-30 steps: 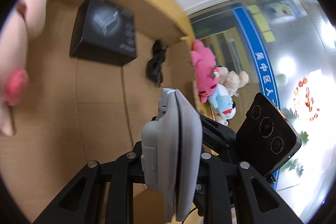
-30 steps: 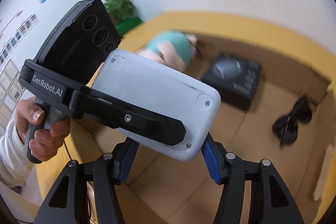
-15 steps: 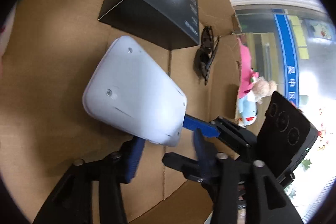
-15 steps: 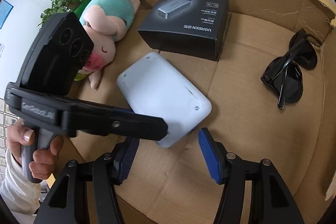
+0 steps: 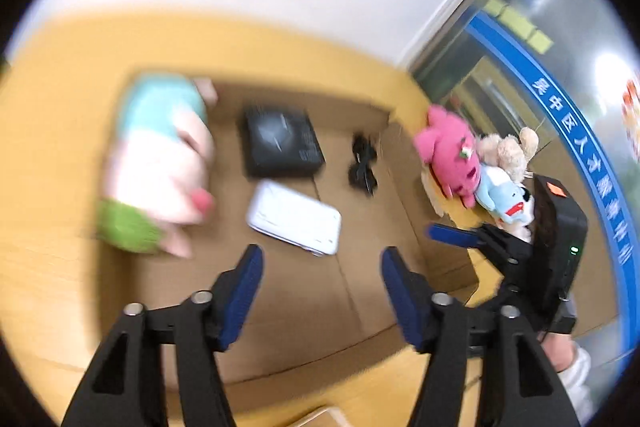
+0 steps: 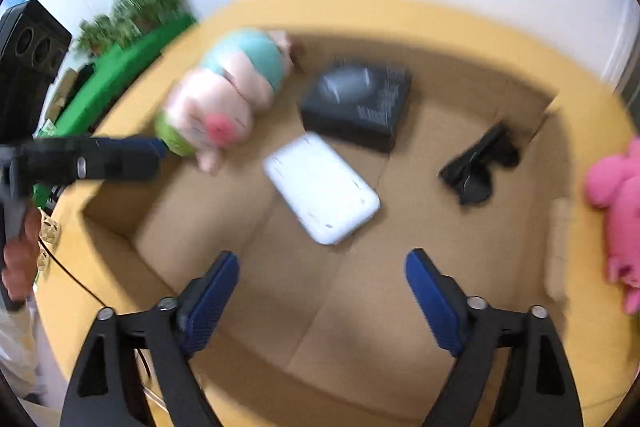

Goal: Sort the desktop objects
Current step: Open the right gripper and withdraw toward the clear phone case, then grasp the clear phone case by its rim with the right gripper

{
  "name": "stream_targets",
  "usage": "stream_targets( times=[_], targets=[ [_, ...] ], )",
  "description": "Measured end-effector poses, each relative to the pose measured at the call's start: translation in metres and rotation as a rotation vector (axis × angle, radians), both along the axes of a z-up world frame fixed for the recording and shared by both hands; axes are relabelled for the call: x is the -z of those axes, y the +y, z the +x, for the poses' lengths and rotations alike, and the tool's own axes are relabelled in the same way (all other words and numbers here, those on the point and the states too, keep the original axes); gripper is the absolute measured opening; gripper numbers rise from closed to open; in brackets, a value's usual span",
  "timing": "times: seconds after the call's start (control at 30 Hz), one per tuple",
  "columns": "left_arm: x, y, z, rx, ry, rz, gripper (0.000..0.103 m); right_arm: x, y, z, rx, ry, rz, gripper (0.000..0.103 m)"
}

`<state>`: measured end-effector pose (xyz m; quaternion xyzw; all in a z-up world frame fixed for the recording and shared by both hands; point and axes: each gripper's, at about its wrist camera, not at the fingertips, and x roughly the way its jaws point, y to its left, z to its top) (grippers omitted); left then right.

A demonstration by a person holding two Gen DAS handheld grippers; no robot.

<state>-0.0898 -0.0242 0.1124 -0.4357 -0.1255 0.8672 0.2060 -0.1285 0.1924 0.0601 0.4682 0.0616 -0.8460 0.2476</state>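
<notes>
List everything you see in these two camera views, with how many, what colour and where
cardboard box: one, brown, on the yellow table, holding the sorted items
white device: one, flat on the box floor, centre
black carton: one, behind the white device
sunglasses: one pair, black, box's right side
pig plush: one, pink with teal, box's left side
plush toys: three, pink, beige, light blue, outside the box's right wall
plant: one, green, far left
left gripper: blue pads, open, empty
right gripper: blue pads, open, empty
</notes>
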Motion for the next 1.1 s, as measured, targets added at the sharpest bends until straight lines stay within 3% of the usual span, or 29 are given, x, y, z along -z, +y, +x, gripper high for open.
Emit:
stream_targets(
  times=[0.1, 0.2, 0.33, 0.6, 0.77, 0.83, 0.9, 1.0, 1.03, 1.1],
  targets=[
    [-0.039, -0.019, 0.069, -0.055, 0.166, -0.083, 0.076, -0.029, 0.001, 0.053, -0.018, 0.142, -0.042, 0.103],
    [-0.050, -0.029, 0.111, -0.092, 0.214, -0.147, 0.080, -0.037, -0.004, 0.097, -0.049, 0.216, -0.066, 0.103],
    [-0.022, -0.047, 0.151, -0.166, 0.137, -0.220, 0.080, -0.018, -0.005, 0.134, -0.072, 0.184, -0.084, 0.103],
    [0.087, -0.047, 0.178, -0.165, -0.111, -0.150, 0.078, 0.069, -0.023, 0.169, -0.079, -0.011, -0.072, 0.101],
    [0.127, -0.030, 0.175, -0.155, -0.189, -0.165, 0.078, 0.091, -0.032, 0.172, -0.075, -0.035, -0.081, 0.094],
    [0.135, -0.029, 0.173, -0.165, -0.201, -0.159, 0.078, 0.094, -0.037, 0.170, -0.080, -0.037, -0.078, 0.091],
    [0.142, -0.030, 0.171, -0.183, -0.212, -0.166, 0.077, 0.098, -0.044, 0.170, -0.094, -0.038, -0.054, 0.073],
    [0.150, -0.032, 0.173, -0.199, -0.220, -0.170, 0.064, 0.102, -0.053, 0.171, -0.112, -0.029, -0.028, 0.063],
    [0.152, -0.030, 0.173, -0.196, -0.218, -0.180, 0.055, 0.103, -0.056, 0.170, -0.117, -0.021, -0.014, 0.060],
    [0.153, -0.028, 0.172, -0.189, -0.209, -0.201, 0.049, 0.103, -0.063, 0.173, -0.120, 0.004, 0.027, 0.041]
  ],
)
